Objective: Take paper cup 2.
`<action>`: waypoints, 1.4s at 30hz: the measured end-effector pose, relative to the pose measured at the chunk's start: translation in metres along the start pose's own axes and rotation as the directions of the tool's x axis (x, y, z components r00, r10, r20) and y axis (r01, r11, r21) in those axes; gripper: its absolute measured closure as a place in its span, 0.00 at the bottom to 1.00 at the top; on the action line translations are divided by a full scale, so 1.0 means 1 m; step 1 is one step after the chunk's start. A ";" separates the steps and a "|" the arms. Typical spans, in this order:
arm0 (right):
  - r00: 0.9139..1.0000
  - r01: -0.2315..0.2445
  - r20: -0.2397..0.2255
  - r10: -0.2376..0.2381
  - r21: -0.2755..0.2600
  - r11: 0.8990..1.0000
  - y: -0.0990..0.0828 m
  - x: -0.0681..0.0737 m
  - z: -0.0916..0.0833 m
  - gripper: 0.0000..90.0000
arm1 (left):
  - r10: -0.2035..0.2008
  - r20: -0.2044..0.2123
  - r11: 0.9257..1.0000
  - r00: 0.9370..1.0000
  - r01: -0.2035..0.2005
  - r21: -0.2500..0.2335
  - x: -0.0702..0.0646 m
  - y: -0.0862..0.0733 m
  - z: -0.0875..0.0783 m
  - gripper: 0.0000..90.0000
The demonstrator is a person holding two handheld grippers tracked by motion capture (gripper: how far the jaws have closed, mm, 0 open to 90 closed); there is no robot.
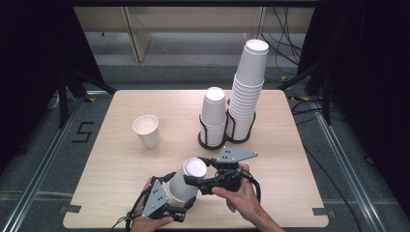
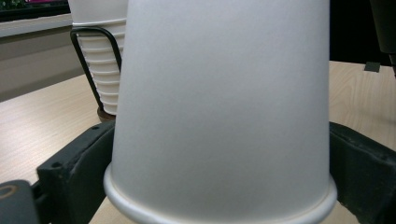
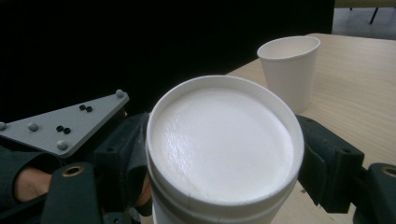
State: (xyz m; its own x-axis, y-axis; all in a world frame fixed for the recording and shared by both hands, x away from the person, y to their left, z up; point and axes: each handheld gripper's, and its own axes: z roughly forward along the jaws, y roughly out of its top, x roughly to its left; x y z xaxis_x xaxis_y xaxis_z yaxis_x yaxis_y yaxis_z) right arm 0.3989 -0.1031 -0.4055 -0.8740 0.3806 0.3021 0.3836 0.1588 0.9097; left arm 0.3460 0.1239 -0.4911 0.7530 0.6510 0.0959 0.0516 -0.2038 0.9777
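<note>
Where the table lies under the high view, no writing is legible; one inverted cup sits between the left claw and right claw, with one upright cup and two racked stacks beyond. In the left gripper view its jaws flank the cup's rim, whether pressing I cannot tell. In the right gripper view its jaws clamp the cup's base.

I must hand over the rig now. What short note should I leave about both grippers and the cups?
Left gripper: jaws at the wide rim of the upside-down cup, not clearly pressing.
Right gripper: jaws around its upper end; grip unclear.
Two cup stacks sit in the holder; one upright cup stands alone on the table.
Done: one cup set out.
Left: probably place this one.
</note>
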 end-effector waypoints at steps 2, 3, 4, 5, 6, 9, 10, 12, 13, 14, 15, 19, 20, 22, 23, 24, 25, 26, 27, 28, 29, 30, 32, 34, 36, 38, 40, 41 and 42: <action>1.000 -0.016 0.001 0.016 0.002 1.000 0.000 0.000 -0.001 0.29 | 0.007 0.003 1.000 1.000 -0.007 0.020 0.001 0.001 -0.002 0.06; 1.000 -0.024 -0.005 0.024 0.002 1.000 -0.001 0.000 -0.001 0.29 | 0.017 0.000 0.999 1.000 -0.017 0.029 0.002 0.001 -0.002 0.07; 1.000 -0.012 0.002 0.012 0.004 1.000 -0.001 -0.001 0.000 0.28 | 0.022 -0.002 0.999 1.000 -0.022 0.037 0.002 0.002 -0.003 0.09; 1.000 -0.018 0.001 0.018 0.006 1.000 -0.001 -0.001 0.000 0.28 | 0.018 -0.002 0.999 1.000 -0.018 0.042 0.002 0.002 -0.003 0.10; 1.000 -0.012 -0.003 0.012 0.002 1.000 -0.001 -0.002 0.000 0.27 | 0.020 -0.002 0.998 1.000 -0.020 0.052 0.002 0.003 -0.003 0.11; 1.000 -0.007 -0.008 0.008 0.035 0.999 0.000 -0.004 -0.001 0.26 | 0.038 0.006 0.996 0.999 -0.039 0.077 0.002 0.003 -0.003 0.14; 1.000 -0.021 -0.013 0.022 0.045 0.999 0.000 -0.004 -0.001 0.26 | 0.042 0.014 0.995 0.999 -0.043 0.090 0.003 0.003 -0.003 0.14; 1.000 -0.007 -0.007 0.008 0.051 0.999 0.000 -0.006 -0.003 0.24 | 0.048 0.020 0.993 0.999 -0.050 0.112 0.004 0.004 -0.003 0.14; 1.000 0.012 0.004 -0.013 0.060 0.998 0.001 -0.007 -0.004 0.22 | 0.054 0.029 0.991 0.998 -0.058 0.123 0.004 0.003 -0.002 0.14; 1.000 0.013 0.014 -0.014 0.071 0.997 0.001 -0.007 -0.005 0.19 | 0.054 0.030 0.989 0.998 -0.058 0.139 0.004 0.003 -0.003 0.14; 1.000 0.019 0.010 -0.019 0.076 0.997 0.002 -0.007 -0.005 0.19 | 0.049 0.042 0.987 0.998 -0.055 0.153 0.004 0.003 -0.003 0.15; 0.998 0.057 0.007 -0.058 0.110 0.992 0.004 -0.009 -0.010 0.18 | 0.062 0.060 0.978 0.996 -0.072 0.195 0.004 0.003 -0.003 0.15; 0.997 0.074 0.017 -0.077 0.114 0.991 0.004 -0.009 -0.011 0.18 | 0.070 0.067 0.975 0.995 -0.082 0.206 0.004 0.004 -0.004 0.15; 0.995 0.095 0.028 -0.100 0.141 0.985 0.006 -0.009 -0.014 0.18 | 0.076 0.075 0.974 0.994 -0.090 0.209 0.003 0.004 -0.003 0.15; 0.994 0.099 0.021 -0.103 0.143 0.985 0.006 -0.008 -0.015 0.18 | 0.076 0.080 0.972 0.994 -0.092 0.216 0.002 0.005 -0.004 0.15; 0.993 0.107 0.026 -0.112 0.143 0.984 0.007 -0.008 -0.016 0.18 | 0.084 0.090 0.967 0.992 -0.103 0.233 0.003 0.005 -0.004 0.15; 0.993 0.107 0.029 -0.112 0.139 0.984 0.006 -0.008 -0.016 0.18 | 0.082 0.092 0.968 0.992 -0.101 0.231 0.002 0.005 -0.003 0.16; 0.993 0.108 0.017 -0.113 0.159 0.981 0.007 -0.008 -0.017 0.18 | 0.091 0.096 0.963 0.991 -0.112 0.244 0.002 0.005 -0.003 0.16; 0.993 0.114 0.018 -0.118 0.162 0.980 0.008 -0.008 -0.017 0.18 | 0.091 0.099 0.962 0.991 -0.113 0.249 0.002 0.004 -0.003 0.16; 0.992 0.120 0.017 -0.124 0.170 0.978 0.008 -0.007 -0.018 0.18 | 0.093 0.107 0.958 0.990 -0.118 0.261 0.002 0.004 -0.003 0.16; 0.990 0.136 0.015 -0.141 0.180 0.974 0.009 -0.007 -0.019 0.18 | 0.096 0.109 0.957 0.989 -0.122 0.264 0.002 0.004 -0.003 0.16; 0.988 0.151 0.004 -0.155 0.188 0.971 0.009 -0.007 -0.019 0.18 | 0.098 0.112 0.955 0.989 -0.125 0.269 0.002 0.005 -0.003 0.16; 0.985 0.166 0.004 -0.170 0.217 0.962 0.010 -0.005 -0.021 0.18 | 0.114 0.128 0.947 0.985 -0.147 0.285 0.003 0.006 -0.004 0.16; 0.981 0.188 -0.009 -0.192 0.242 0.952 0.011 -0.004 -0.022 0.18 | 0.123 0.149 0.937 0.981 -0.164 0.307 0.003 0.007 -0.004 0.16; 0.974 0.222 -0.017 -0.226 0.269 0.937 0.011 -0.003 -0.022 0.18 | 0.133 0.155 0.934 0.979 -0.176 0.312 0.003 0.006 -0.005 0.16; 0.969 0.243 -0.028 -0.246 0.308 0.920 0.011 -0.001 -0.023 0.18 | 0.137 0.156 0.931 0.978 -0.181 0.316 0.002 0.006 -0.005 0.16; 0.967 0.251 -0.036 -0.253 0.328 0.911 0.012 0.001 -0.024 0.18 | 0.146 0.168 0.925 0.975 -0.195 0.325 0.001 0.007 -0.005 0.16; 0.963 0.263 -0.042 -0.265 0.335 0.905 0.011 0.001 -0.023 0.18 | 0.151 0.165 0.925 0.975 -0.198 0.323 0.001 0.006 -0.005 0.16; 0.962 0.269 -0.044 -0.270 0.347 0.899 0.012 0.002 -0.023 0.18 | 0.162 0.174 0.920 0.971 -0.213 0.330 0.001 0.007 -0.005 0.16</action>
State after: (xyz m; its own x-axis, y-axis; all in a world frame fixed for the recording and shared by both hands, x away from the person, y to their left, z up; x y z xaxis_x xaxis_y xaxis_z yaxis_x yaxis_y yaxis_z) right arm 0.3943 -0.1217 -0.3875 -0.9574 0.2830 0.0570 0.2134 0.5609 0.7999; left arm 0.3443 0.1267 -0.4834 0.8541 0.4717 0.2193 0.1035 -0.5673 0.8170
